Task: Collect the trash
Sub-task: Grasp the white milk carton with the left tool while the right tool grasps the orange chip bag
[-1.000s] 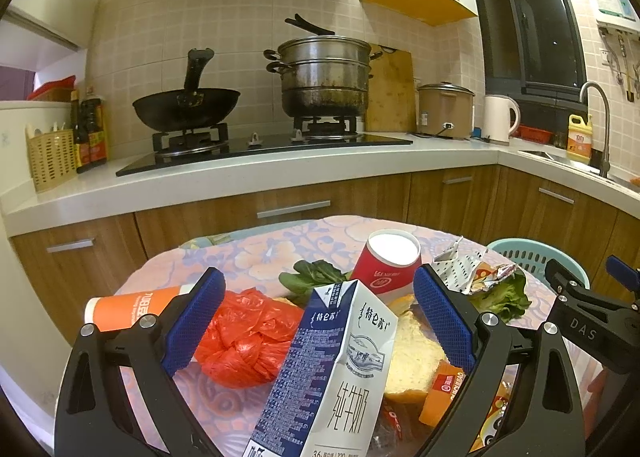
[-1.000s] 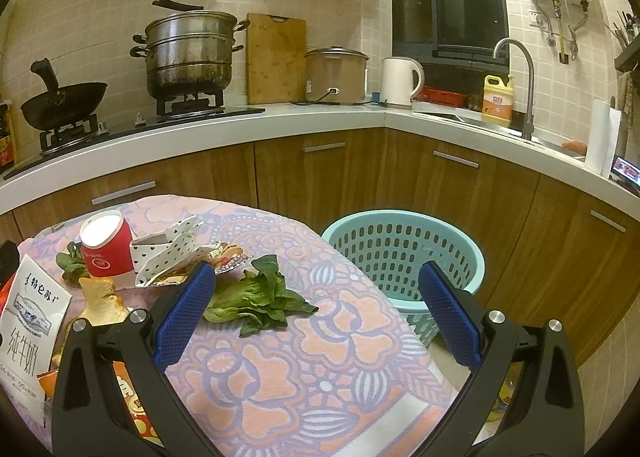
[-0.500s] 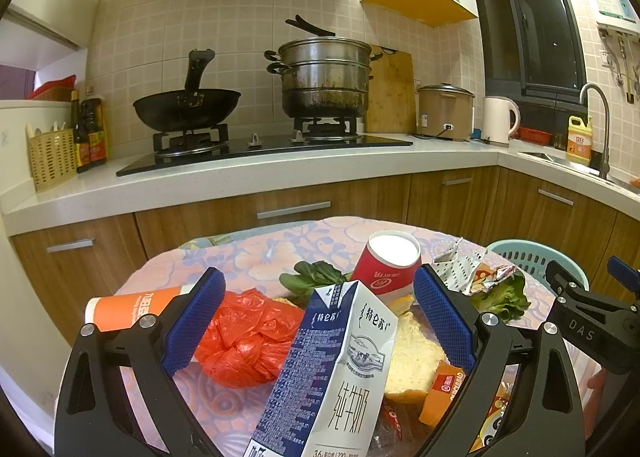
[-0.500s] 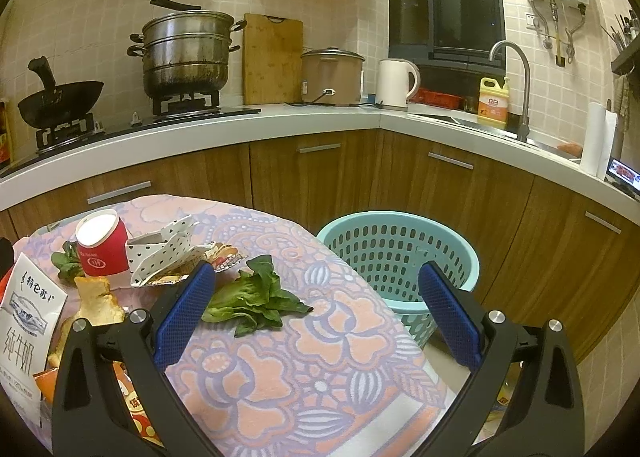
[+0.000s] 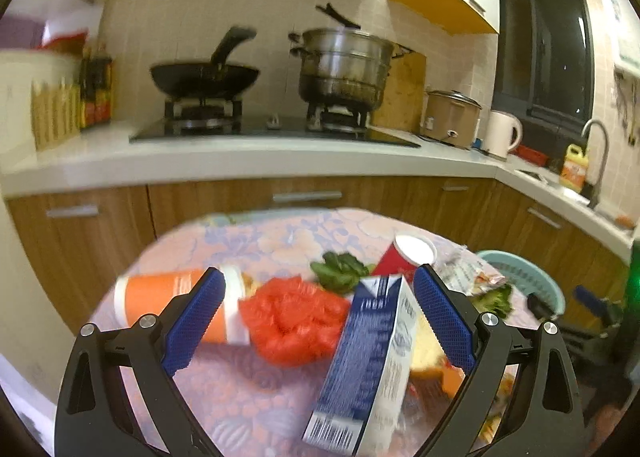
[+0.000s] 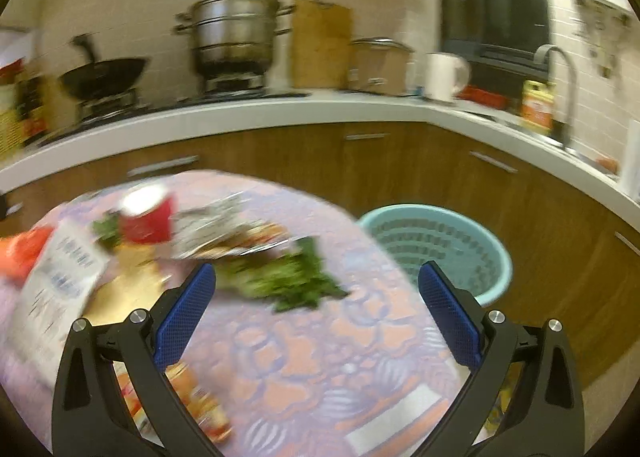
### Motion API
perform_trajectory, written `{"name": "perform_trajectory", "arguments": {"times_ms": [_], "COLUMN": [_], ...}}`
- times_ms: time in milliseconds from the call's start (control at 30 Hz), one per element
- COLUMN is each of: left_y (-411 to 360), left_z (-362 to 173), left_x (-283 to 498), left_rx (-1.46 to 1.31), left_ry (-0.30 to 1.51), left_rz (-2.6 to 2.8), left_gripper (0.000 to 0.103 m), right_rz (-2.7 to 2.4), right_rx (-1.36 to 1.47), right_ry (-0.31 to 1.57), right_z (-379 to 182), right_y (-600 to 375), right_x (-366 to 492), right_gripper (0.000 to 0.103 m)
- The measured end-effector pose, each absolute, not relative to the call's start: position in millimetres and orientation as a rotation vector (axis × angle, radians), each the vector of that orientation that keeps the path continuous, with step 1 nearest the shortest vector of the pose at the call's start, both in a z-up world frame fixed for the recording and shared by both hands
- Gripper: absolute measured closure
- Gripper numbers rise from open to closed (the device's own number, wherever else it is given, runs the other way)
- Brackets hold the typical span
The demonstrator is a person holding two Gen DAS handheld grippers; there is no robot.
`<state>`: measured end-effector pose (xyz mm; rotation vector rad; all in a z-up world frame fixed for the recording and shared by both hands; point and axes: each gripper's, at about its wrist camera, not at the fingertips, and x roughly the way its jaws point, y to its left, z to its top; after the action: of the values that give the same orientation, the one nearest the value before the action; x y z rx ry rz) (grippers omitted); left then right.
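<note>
Trash lies on a floral-cloth table (image 5: 248,385). In the left wrist view a blue and white milk carton (image 5: 368,369) stands between the open fingers of my left gripper (image 5: 320,321), with a crumpled red bag (image 5: 296,321), an orange cup on its side (image 5: 160,301), a red cup (image 5: 404,257) and leaves behind. In the blurred right wrist view my right gripper (image 6: 316,313) is open and empty above the cloth, just short of a pile of green leaves (image 6: 296,281). A light blue basket (image 6: 444,249) stands right of the table.
A counter (image 5: 248,157) with a wok (image 5: 204,77), a steamer pot (image 5: 344,69), a rice cooker and a kettle runs behind the table. A sink tap (image 6: 560,57) is at the far right. Snack wrappers (image 6: 196,405) lie near the table's front edge.
Both views have swung and blurred. The left gripper has moved left and tilted down toward the carton and red bag. The right gripper has turned left toward the leaves, and the basket has shifted right.
</note>
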<state>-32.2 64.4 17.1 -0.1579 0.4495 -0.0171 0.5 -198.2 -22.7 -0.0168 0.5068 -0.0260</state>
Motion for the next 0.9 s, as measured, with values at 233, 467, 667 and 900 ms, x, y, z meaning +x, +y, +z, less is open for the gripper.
{"name": "perform_trajectory", "arguments": {"times_ms": [233,467,667,900], "left_y": [70,67,68,54], "left_z": [-2,-41,-62,-54], "left_x": [-47,-31,-15,-25], "left_rx": [-0.213,-0.261,-0.366,-0.374], "left_ry": [0.586,0.764,0.821,0.786], "left_rz": [-0.117,-0.138,-0.204,-0.207], "left_gripper": [0.012,0.02,0.051,0.066], "right_rz": [0.222,0.319,0.387,0.518], "right_rx": [-0.163,-0.141,-0.084,-0.034], "right_ry": [0.548,0.596,0.633,0.707], "right_z": [-30,-40,-35,-33], "right_y": [-171,-174,-184,-183], "right_x": [-30,-45,-41,-36], "right_gripper": [0.057,0.058,0.046,0.013]}}
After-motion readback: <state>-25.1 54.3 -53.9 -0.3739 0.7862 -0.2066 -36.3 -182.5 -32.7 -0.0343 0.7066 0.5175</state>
